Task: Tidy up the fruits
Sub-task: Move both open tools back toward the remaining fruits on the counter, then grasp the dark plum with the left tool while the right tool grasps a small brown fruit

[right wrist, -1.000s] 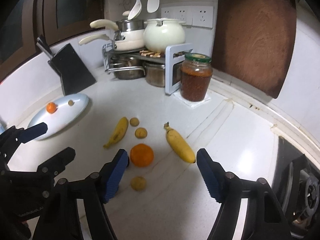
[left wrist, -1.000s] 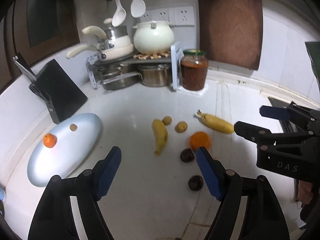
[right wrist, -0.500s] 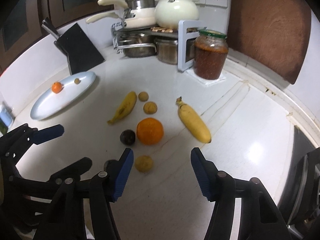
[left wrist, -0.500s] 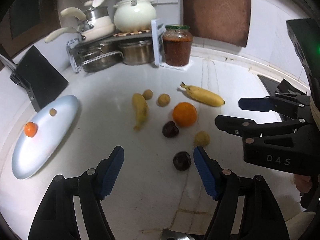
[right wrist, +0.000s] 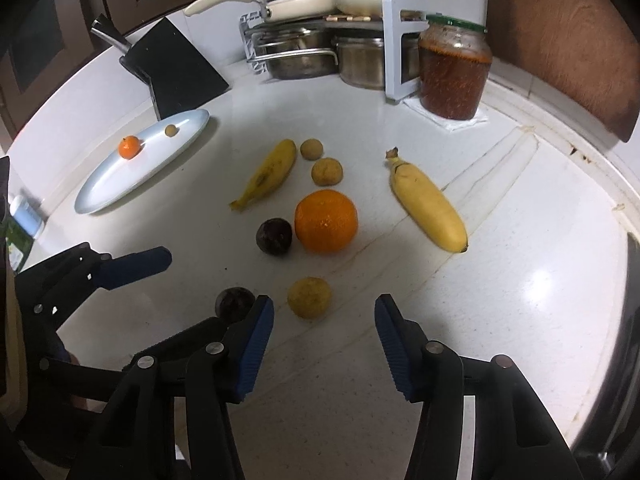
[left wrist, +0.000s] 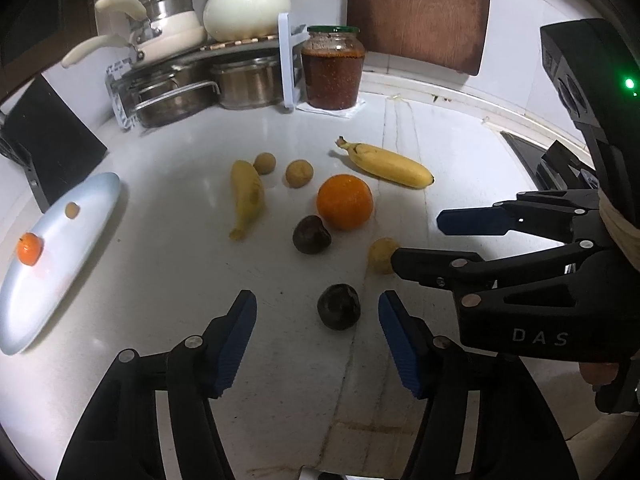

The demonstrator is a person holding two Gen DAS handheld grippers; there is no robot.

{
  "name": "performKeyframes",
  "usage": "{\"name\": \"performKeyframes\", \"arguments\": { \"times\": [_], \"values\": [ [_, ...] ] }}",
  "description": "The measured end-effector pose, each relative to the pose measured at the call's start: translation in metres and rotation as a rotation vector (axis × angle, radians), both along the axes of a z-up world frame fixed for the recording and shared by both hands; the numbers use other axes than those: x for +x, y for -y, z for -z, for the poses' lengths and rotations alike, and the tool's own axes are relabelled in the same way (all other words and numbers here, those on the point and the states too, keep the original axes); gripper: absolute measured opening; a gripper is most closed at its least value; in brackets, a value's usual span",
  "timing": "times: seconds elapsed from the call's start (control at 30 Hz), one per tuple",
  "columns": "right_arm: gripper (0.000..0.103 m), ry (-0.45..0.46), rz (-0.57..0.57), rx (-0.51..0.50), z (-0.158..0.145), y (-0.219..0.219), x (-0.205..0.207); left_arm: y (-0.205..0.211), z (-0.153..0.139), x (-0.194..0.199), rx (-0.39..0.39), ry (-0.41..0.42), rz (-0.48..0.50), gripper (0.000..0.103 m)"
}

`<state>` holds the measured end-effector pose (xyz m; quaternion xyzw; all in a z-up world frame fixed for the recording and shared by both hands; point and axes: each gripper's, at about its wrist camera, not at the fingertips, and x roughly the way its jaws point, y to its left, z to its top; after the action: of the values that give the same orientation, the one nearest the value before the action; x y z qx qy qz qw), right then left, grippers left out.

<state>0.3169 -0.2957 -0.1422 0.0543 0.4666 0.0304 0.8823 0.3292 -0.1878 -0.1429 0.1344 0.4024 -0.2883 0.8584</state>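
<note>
Fruit lies loose on the white counter: an orange (left wrist: pixel 345 201), two bananas (left wrist: pixel 247 195) (left wrist: pixel 387 163), two dark round fruits (left wrist: pixel 338 306) (left wrist: pixel 311 234) and several small tan ones. My left gripper (left wrist: pixel 318 336) hangs low over the nearer dark fruit, jaws closing with that fruit between the pads, untouched. My right gripper (right wrist: pixel 324 340) hovers just before a tan fruit (right wrist: pixel 309 297), its jaws also closing around nothing. A pale oval plate (left wrist: pixel 24 304) at the left carries a small mandarin (left wrist: pixel 29 249) and a tiny tan fruit (left wrist: pixel 72 210).
At the back stand a jar of red preserve (left wrist: pixel 333 68), a rack with steel pots (left wrist: pixel 240 84) and a cream pot (left wrist: pixel 246 7), a black knife block (left wrist: pixel 48 148) and a wooden board (left wrist: pixel 420 12). A stove edge (right wrist: pixel 624 340) lies at the right.
Both grippers have come down toward the counter and tipped downward; the fruit looms larger. Their jaws have narrowed. Nothing has been picked up.
</note>
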Motion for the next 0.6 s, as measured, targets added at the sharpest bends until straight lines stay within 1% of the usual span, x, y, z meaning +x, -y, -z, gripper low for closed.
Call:
{"name": "performKeyframes", "arguments": {
  "times": [0.23,0.33,0.43,0.53,0.6],
  "values": [
    [0.048,-0.012,-0.014,0.035,0.008,0.002,0.006,0.005,0.007,0.000,-0.003,-0.015,0.008,0.058],
    [0.046,-0.015,-0.021,0.044,0.010,0.001,0.009,0.005,0.009,0.002,-0.008,-0.021,0.009,0.054],
    [0.043,-0.018,-0.030,0.050,0.011,0.001,0.013,0.006,0.011,0.004,-0.012,-0.029,0.007,0.052],
    [0.040,-0.027,-0.034,0.052,0.014,0.001,0.017,0.006,0.012,0.006,-0.018,-0.038,0.007,0.047],
    [0.038,-0.033,-0.036,0.054,0.016,0.001,0.018,0.006,0.013,0.007,-0.019,-0.041,0.007,0.046]
  ]
}}
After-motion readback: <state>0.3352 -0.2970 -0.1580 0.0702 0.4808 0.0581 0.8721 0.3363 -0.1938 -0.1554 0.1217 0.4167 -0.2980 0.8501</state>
